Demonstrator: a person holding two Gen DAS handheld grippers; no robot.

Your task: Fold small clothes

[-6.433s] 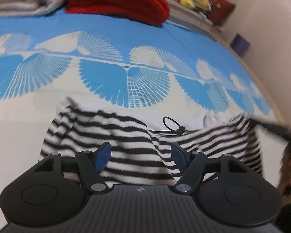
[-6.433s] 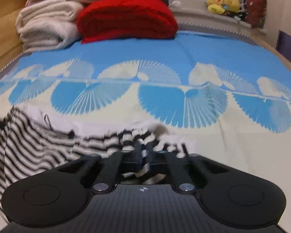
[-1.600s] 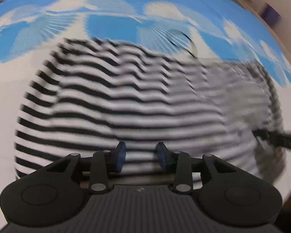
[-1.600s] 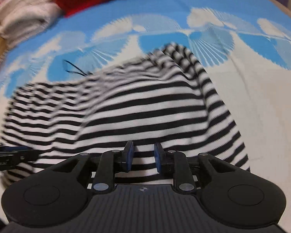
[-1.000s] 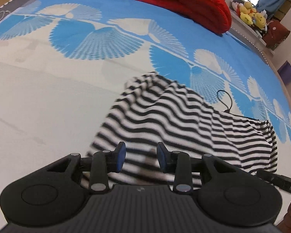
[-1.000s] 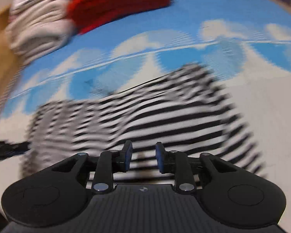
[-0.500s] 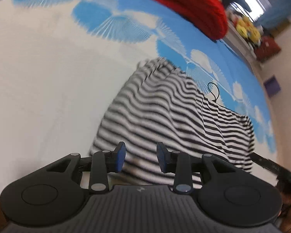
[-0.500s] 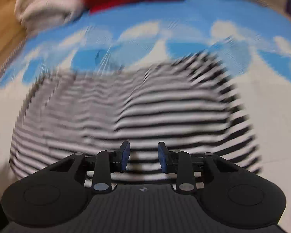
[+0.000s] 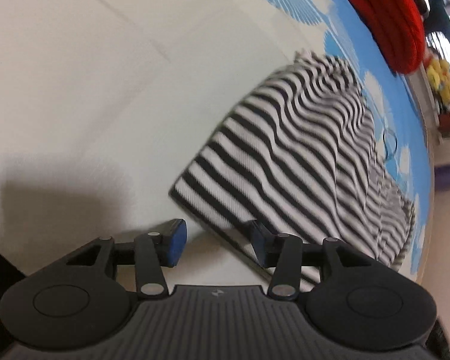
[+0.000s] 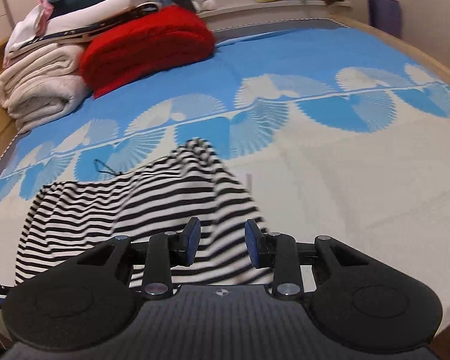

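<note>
A: What is different now compared with a moment ago?

B: The left tongs (image 9: 217, 241) have just been opening. Half a second ago their pads stood closer together over the striped garment (image 9: 300, 162); now they are spread, and the near corner of the cloth lies between and just past them, not pressed by either pad. Also the view of this hand has tilted, so the bed (image 9: 75, 90) looks slanted.

A: And the right tongs (image 10: 222, 244)?

B: They are partly spread, about as before. Striped cloth is seen between and below the pads, but I do not see the pads pinch it. They seem to hover over the near edge.

A: What does that mean for the folding?

B: I judge that one fold is already laid: the garment looks like a doubled rectangle with a straight near edge, and a rumpled part at the far end. The left side seems to prepare a new grasp at the corner.

A: Where does the garment lie exactly?

B: It lies flat on the bed, on the cream part of the sheet, its far end reaching the blue fan pattern. A thin black cord (image 10: 103, 169) lies just beyond it. The red blanket (image 10: 147, 45) and the folded white blankets (image 10: 39, 90) are well apart, at the head of the bed.
</note>
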